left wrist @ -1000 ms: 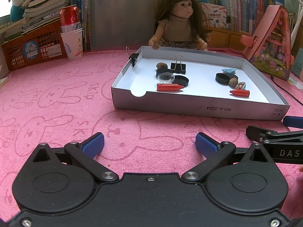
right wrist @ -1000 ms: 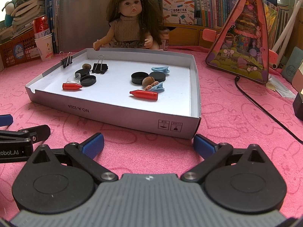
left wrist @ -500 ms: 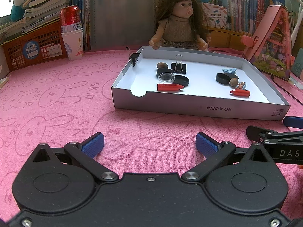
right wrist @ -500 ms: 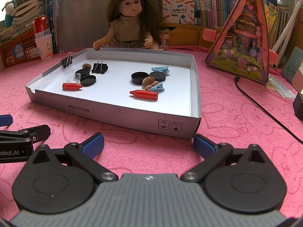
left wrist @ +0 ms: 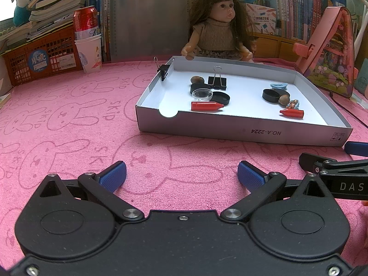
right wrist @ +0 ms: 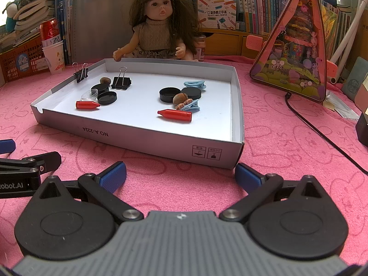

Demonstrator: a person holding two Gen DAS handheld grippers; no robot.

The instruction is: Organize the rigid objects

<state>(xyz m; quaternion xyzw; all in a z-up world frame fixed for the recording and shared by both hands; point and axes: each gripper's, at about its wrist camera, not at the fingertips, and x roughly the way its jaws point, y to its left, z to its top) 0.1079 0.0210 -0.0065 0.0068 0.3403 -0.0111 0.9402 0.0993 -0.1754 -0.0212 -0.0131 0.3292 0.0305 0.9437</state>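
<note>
While both grippers hang low over the pink cloth [left wrist: 69, 115], I see the white tray [right wrist: 142, 135] just beyond, holding two clusters, seemingly sorted. My left gripper [left wrist: 181, 174] and right gripper [right wrist: 180, 174] are spread wide, empty. A red cone [right wrist: 175, 115] lies near right, another red cone [left wrist: 207, 106] near left.

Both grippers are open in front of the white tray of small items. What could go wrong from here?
1. The near red crayon-shaped cylinder lies close to the blue hair clip and brown nut; the right gripper might nudge them.
2. The clear round lid leans on a black cap and could slip.
3. The light white cardboard tray may slide.
</note>
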